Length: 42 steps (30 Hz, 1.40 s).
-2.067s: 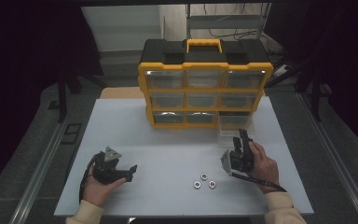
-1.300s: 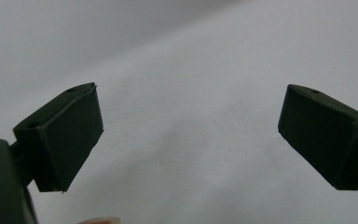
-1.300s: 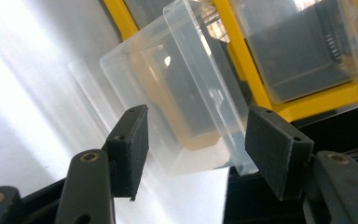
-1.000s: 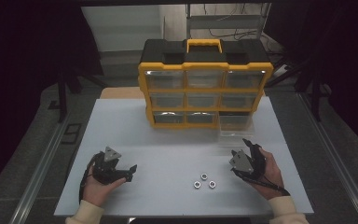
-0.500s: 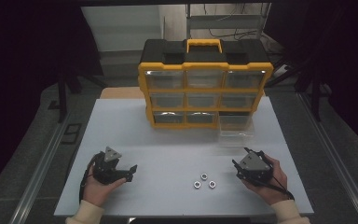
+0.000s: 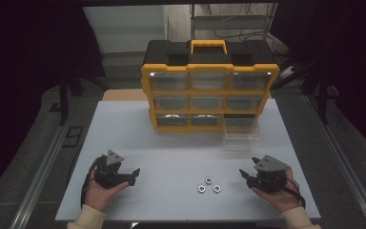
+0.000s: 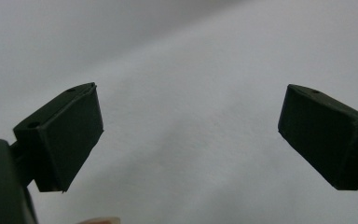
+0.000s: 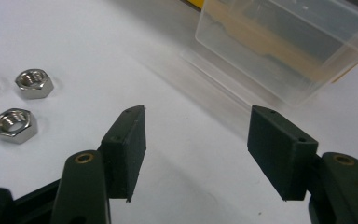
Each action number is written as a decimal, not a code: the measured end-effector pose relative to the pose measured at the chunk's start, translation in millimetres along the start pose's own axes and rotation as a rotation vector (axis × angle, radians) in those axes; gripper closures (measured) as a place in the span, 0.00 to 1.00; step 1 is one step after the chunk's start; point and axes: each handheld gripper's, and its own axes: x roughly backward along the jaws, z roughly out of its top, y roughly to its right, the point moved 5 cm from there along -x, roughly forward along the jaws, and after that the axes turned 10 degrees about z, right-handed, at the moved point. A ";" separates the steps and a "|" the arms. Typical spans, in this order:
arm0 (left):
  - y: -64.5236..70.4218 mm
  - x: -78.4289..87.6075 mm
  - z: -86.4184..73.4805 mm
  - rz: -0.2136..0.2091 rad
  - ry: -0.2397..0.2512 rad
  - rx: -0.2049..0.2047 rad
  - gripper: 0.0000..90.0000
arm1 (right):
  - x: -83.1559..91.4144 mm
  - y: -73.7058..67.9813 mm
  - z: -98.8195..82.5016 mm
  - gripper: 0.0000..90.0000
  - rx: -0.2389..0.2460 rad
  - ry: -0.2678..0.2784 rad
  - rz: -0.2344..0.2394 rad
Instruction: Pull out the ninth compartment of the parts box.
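At the left of the white matte table (image 6: pixel 171 152), the left gripper (image 6: pixel 134 172) rests low in the person's hand, its flat black rubber pads spread wide with bare tabletop between them; it grips nothing. Toward the middle lie three nuts (image 6: pixel 208 184), small, six-sided and shiny steel with threaded bores, set in a loose triangle, close but apart. Behind them stands a black-and-yellow plastic organizer (image 6: pixel 209 93) with rows of clear drawers and a yellow handle. One clear drawer (image 6: pixel 240 131), a thin-walled see-through box, sits pulled out on the table before the organizer's lower right corner. At the right, the right gripper (image 6: pixel 248 168) points toward the nuts, near them but not touching, jaws parted and empty.
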 end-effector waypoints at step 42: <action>1.2 -0.3 0.1 0.002 0.000 -0.009 0.08 | 7.2 4.0 -13.9 0.36 -0.139 -0.042 0.133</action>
